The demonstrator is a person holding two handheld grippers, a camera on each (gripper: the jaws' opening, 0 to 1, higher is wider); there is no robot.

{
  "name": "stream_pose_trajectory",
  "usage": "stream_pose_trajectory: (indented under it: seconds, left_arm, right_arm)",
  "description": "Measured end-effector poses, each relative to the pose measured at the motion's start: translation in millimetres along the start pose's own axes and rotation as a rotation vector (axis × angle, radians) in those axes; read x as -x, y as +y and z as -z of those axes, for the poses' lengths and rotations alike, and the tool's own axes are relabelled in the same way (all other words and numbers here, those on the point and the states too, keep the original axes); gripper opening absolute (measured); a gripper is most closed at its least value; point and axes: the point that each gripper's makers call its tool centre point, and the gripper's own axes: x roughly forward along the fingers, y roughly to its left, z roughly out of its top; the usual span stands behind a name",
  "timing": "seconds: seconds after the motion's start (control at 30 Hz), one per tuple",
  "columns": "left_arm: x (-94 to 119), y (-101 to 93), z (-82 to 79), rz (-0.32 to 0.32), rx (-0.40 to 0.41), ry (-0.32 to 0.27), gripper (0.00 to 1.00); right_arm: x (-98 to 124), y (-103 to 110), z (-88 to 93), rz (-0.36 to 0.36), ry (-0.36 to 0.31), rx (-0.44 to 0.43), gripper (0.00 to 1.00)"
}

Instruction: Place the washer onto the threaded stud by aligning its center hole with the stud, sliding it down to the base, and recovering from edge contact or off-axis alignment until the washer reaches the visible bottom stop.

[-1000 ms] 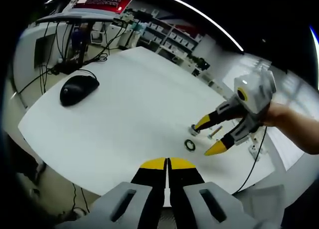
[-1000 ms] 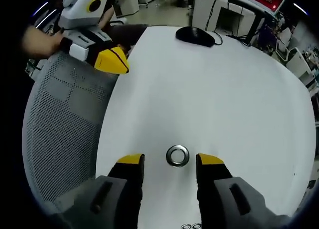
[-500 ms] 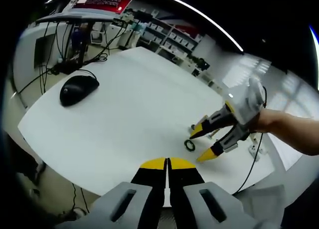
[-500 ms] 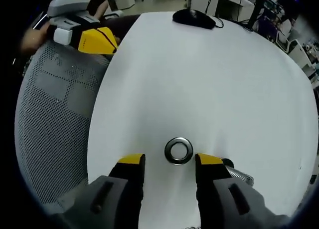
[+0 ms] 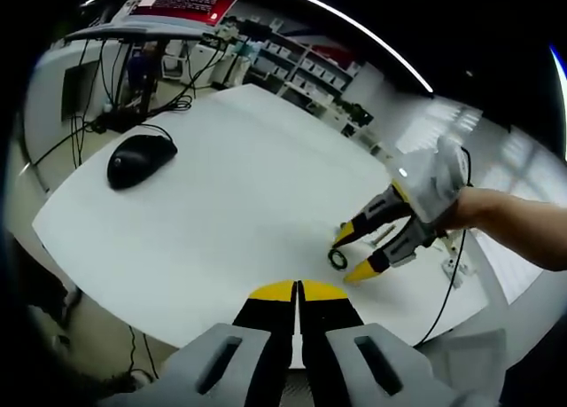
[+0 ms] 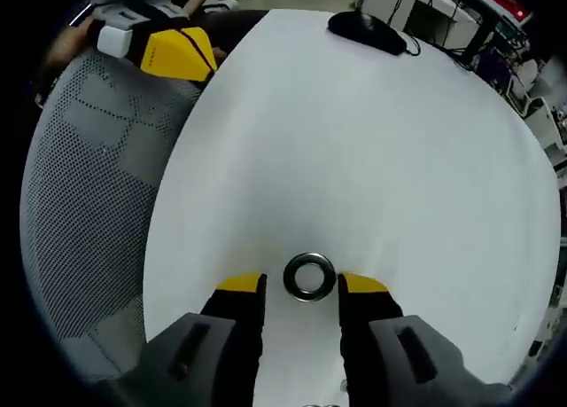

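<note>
Looking along the left gripper [image 5: 299,292] in the left gripper view, its two yellow-tipped jaws rise at six o'clock pressed tight together, with nothing between them, above the near edge of the white table [image 5: 239,185]. At about four o'clock from the picture's centre the washer [image 5: 337,259] lies flat on the table top. The right gripper [image 5: 356,252] comes in from three o'clock, held by a hand [image 5: 469,214], with its jaws parted and one tip on each side of the washer. A black computer mouse [image 5: 140,159] sits on the table at nine o'clock, well apart from the washer.

In the right gripper view, the right gripper [image 6: 302,285] shows its two jaws spread apart at six o'clock, and the washer [image 6: 309,277] lies flat between the yellow tips, close to both; I cannot tell whether either tip touches it. The table [image 6: 372,150] spreads toward twelve o'clock, where the mouse [image 6: 367,31] rests near the far edge. At ten to eleven o'clock the left gripper [image 6: 174,52] hangs with its jaws together over a grey mesh chair [image 6: 89,203] beside the table.
</note>
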Motion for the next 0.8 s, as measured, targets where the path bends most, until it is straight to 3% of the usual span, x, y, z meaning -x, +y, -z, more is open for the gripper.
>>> stream_pose_trajectory:
  seconds: [0.23, 0.63, 0.8]
  left_arm:
    - [0.1, -0.1, 0.7, -0.001, -0.003, 0.004, 0.00]
    - [0.0, -0.4, 0.1, 0.003, -0.004, 0.001, 0.00]
    - [0.2, -0.6, -0.1, 0.002, -0.004, 0.000, 0.00]
  right_arm:
    - [0.8, 1.0, -2.7, -0.002, 0.031, 0.021, 0.26]
    - [1.4, 2.5, 0.5, -0.013, 0.021, 0.078, 0.25]
    - [0.9, 1.2, 2.2, -0.003, 0.019, 0.059, 0.24]
